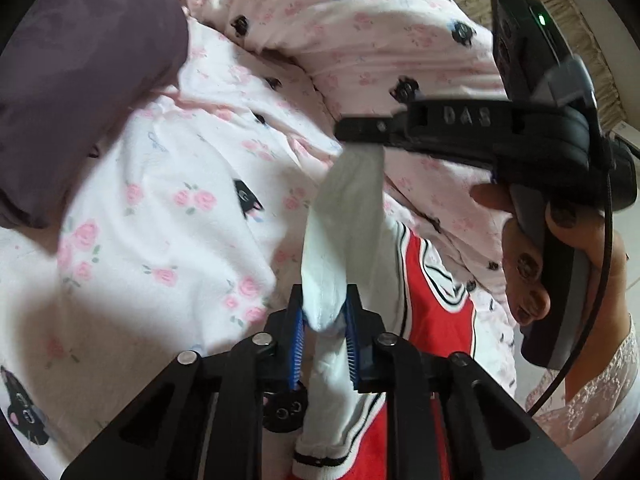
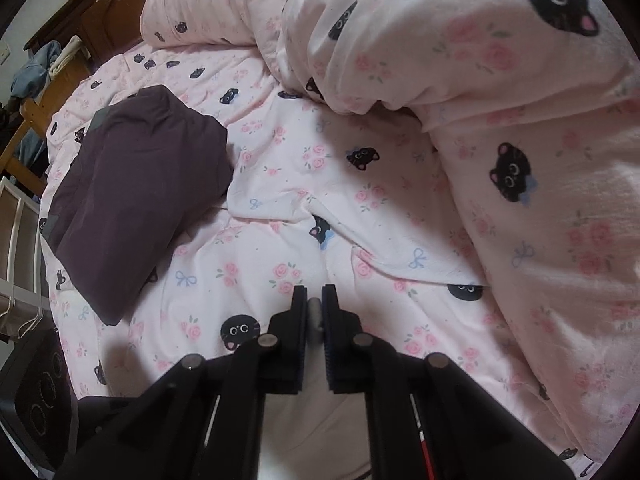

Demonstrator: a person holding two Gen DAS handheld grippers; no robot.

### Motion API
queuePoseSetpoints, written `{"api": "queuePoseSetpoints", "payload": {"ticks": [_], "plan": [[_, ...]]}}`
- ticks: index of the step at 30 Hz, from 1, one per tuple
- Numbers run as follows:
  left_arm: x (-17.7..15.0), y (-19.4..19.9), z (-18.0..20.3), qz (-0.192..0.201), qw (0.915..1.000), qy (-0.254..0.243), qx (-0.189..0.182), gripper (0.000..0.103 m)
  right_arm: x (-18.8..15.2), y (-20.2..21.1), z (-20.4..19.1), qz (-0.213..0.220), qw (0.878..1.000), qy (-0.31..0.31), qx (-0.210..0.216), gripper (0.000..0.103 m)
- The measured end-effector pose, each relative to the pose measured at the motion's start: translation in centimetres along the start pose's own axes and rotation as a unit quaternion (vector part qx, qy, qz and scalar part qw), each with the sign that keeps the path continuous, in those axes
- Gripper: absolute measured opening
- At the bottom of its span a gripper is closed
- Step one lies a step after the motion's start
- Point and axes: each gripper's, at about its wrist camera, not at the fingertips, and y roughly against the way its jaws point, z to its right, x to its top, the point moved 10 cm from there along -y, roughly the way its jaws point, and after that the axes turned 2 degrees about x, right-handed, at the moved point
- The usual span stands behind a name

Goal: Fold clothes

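Note:
A red and white garment (image 1: pixel 432 312) with black stripes hangs between my two grippers above the bed. My left gripper (image 1: pixel 325 308) is shut on its white edge (image 1: pixel 344 216). My right gripper (image 1: pixel 360 130), seen in the left wrist view, is shut on the upper end of the same white edge. In the right wrist view my right gripper (image 2: pixel 315 300) is shut, with a sliver of pale cloth between its pads. A folded dark purple garment (image 2: pixel 136 192) lies on the bed to the left; it also shows in the left wrist view (image 1: pixel 80 92).
The bed sheet (image 2: pixel 320 184) is pink with roses and black cats. A bunched duvet (image 2: pixel 500 80) of the same print rises at the right and back. A wooden headboard (image 2: pixel 108 12) and a chair with clothes (image 2: pixel 32 76) stand at the far left.

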Motion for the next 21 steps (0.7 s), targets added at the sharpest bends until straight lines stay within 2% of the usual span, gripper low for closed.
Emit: {"api": "queuePoseSetpoints", "payload": {"ticks": [3,9,13,18,20,21], "plan": [[0.5,0.6,-0.3,0.014,0.9997,-0.002,0.018,0.010,0.0,0.2,0.5,0.004,1.000,-0.002,-0.002,0.008],[0.8,0.9,-2.7,0.021,0.9954,-0.001,0.093,0.012,0.7,0.1,0.4,0.021,1.000,-0.009,-0.007,0.008],[1.0,1.2,-4.2,0.025,0.9899,-0.002,0.139,0.012,0.9,-1.7,0.3,0.023,0.999,-0.010,-0.020,0.008],[1.3,1.5,-2.3,0.037,0.9914,-0.040,0.119,0.012,1.3,-4.2,0.9,0.030,0.998,-0.019,-0.054,0.009],[1.4,1.7,-1.5,0.041,0.9914,-0.055,0.111,0.014,1.8,-4.1,1.4,0.048,0.996,-0.027,-0.067,0.013],[1.4,1.7,-1.1,0.043,0.9913,-0.063,0.107,0.014,2.2,-3.5,1.7,0.062,0.995,-0.034,-0.069,0.020]]}}
